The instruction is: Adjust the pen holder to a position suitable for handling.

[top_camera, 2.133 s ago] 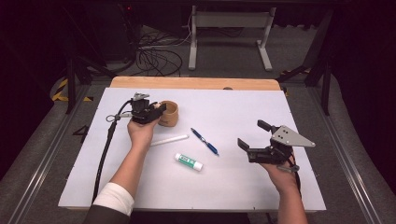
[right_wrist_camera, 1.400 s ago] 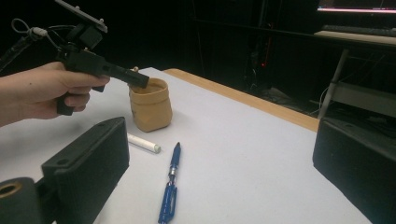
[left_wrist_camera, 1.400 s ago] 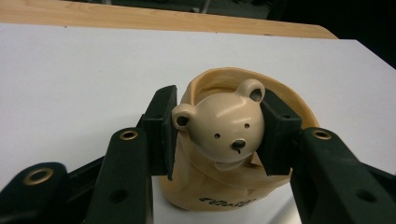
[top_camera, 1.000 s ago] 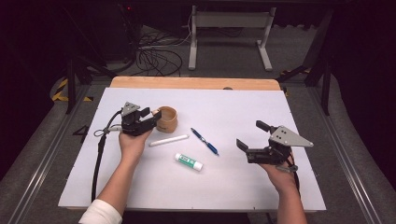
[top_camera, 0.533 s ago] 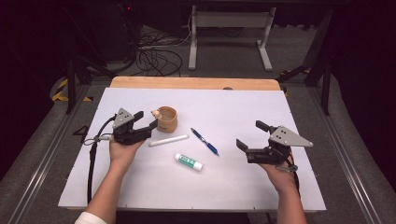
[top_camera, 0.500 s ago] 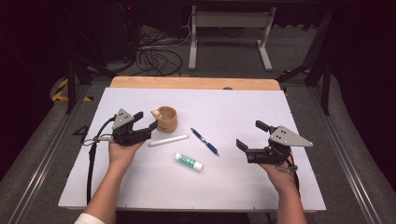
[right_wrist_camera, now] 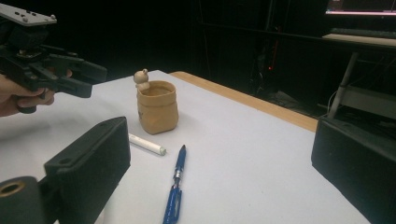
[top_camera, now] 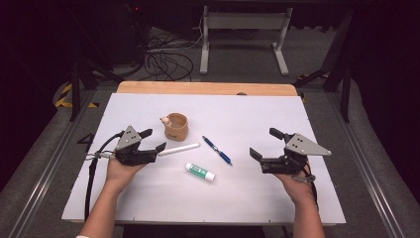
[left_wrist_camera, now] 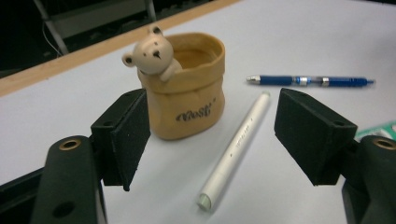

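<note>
Left gripper point(top_camera: 153, 141), back from the bear cup point(top_camera: 176, 127) it stood at a second ago, jaws just opened wide and empty, now faces the white pen point(top_camera: 179, 149) lying beside that cup, likely next pickup; right gripper point(top_camera: 261, 144) waits open.

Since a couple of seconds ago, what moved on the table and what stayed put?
The left hand-held gripper let go of the tan bear-faced cup and drew back toward the table's left edge; its jaws have just been opening, nothing between them. The cup, white marker, blue pen, green-labelled glue stick and right hand-held gripper stayed put.
</note>
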A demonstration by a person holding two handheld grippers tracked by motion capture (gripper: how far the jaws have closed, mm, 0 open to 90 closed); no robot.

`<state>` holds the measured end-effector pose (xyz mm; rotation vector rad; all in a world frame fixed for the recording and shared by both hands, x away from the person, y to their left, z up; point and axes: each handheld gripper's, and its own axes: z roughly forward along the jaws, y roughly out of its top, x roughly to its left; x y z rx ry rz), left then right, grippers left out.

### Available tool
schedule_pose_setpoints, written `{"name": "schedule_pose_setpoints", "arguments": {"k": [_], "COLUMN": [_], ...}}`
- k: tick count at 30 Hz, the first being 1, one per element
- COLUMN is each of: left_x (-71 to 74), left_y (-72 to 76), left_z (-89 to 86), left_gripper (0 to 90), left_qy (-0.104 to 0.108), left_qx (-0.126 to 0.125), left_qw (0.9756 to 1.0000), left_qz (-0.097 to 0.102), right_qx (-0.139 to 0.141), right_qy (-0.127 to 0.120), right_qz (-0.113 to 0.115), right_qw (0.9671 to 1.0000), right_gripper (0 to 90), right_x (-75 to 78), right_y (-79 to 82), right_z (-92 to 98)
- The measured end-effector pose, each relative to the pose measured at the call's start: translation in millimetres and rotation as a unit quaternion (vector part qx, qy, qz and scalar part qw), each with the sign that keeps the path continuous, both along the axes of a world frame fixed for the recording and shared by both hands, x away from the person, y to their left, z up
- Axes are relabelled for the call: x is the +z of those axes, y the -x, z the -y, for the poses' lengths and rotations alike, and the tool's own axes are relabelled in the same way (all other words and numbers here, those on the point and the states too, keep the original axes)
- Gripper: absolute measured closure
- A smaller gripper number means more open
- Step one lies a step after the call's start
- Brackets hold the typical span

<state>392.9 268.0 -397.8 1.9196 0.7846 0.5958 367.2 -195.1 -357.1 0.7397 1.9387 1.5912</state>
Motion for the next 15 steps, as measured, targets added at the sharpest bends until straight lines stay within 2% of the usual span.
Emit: {"name": "schedule_pose_setpoints", "arguments": {"k": [3, 7, 8, 12, 15], "left_x": [-2.7, -6.2, -7.7, -17.0, -22.5], "left_y": [-1.2, -4.4, -5.4, -11.5, -16.7], "left_z": [-0.3, -1.3, -1.6, -2.3, -2.8], "left_gripper": [30.3, 33.0, 33.5, 38.3, 42.9], "left_qy": [-0.015, -0.023, -0.026, -0.049, -0.05], "left_qx": [-0.011, -0.026, -0.032, -0.06, -0.076], "left_qw": [0.9998, 0.9992, 0.9988, 0.9963, 0.995], "left_qz": [-0.008, -0.019, -0.026, -0.036, -0.042], "right_qx": [0.0, 0.003, 0.004, 0.007, 0.013], "right_qy": [0.005, 0.009, 0.009, 0.012, 0.016], "right_qz": [-0.002, -0.003, -0.003, -0.005, -0.004], "right_qw": [1.0, 1.0, 1.0, 0.9999, 0.9998], "right_gripper": [5.6, 5.9, 6.0, 6.6, 7.0], "right_x": [-1.5, -2.8, -2.9, -4.2, -4.8], "right_y": [0.2, 0.4, 0.4, 0.6, 1.4], "right_z": [-1.6, -4.0, -4.3, -5.0, -5.8]}}
